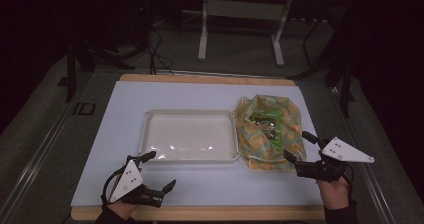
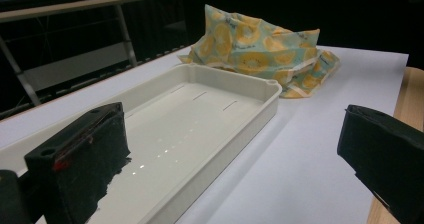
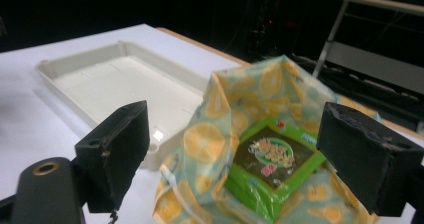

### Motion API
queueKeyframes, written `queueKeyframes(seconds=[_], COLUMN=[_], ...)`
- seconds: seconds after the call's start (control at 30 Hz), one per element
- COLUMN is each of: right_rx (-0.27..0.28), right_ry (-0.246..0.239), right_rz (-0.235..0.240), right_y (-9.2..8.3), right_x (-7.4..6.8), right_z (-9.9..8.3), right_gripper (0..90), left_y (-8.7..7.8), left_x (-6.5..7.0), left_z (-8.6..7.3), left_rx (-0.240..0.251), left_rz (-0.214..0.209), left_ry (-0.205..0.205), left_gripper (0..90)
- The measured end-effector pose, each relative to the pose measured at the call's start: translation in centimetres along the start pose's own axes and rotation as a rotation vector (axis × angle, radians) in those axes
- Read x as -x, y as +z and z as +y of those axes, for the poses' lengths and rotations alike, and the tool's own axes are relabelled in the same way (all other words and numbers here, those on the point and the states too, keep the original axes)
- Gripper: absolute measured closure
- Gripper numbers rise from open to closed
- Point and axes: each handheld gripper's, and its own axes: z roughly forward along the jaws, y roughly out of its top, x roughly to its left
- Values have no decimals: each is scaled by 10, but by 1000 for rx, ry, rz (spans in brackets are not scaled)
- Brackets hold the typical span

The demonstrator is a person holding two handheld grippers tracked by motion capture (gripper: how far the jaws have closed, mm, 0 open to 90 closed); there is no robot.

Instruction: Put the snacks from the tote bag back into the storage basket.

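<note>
A bag of yellow and teal citrus-print cloth [image 1: 270, 134] lies on the white table mat [image 1: 120, 149], right of an empty white tray [image 1: 190, 156]. Its mouth gapes, and inside sits a green packet [image 1: 266, 123] with a dark label [image 3: 272, 156]. My right gripper [image 1: 299, 145] hovers at the bag's near right corner, jaws open wide, nothing between them; in the right gripper view the bag [image 3: 220, 134] and packet lie just beyond the jaws. My left gripper [image 1: 159, 170] rests open at the tray's near left corner, with the tray [image 2: 235, 134] ahead of it and the bag [image 2: 255, 49] farther off.
The mat covers a wooden tabletop [image 1: 200, 213] whose edge shows at front and back. Beyond the table are the white legs of a frame [image 1: 202, 39] and cables on a dark floor. Bare mat [image 2: 320, 149] lies between tray and front edge.
</note>
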Motion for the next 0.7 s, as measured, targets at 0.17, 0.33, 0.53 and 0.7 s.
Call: queueKeyframes(seconds=[0.17,0.33,0.53,0.7], right_rx=[7,2,33,64], right_ry=[11,-9,-34,-40], right_rz=[33,12,4,-7], right_y=[3,6,8,7], right_x=[3,4,4,7], right_z=[6,10,16,22], right_gripper=[146,161,161,149], left_y=[-2,-2,-2,-1], left_x=[0,0,0,1], left_z=[1,1,1,1], left_rx=[4,4,5,1], left_rz=[8,6,4,-1], left_ry=[2,6,13,18], left_gripper=[3,3,4,4])
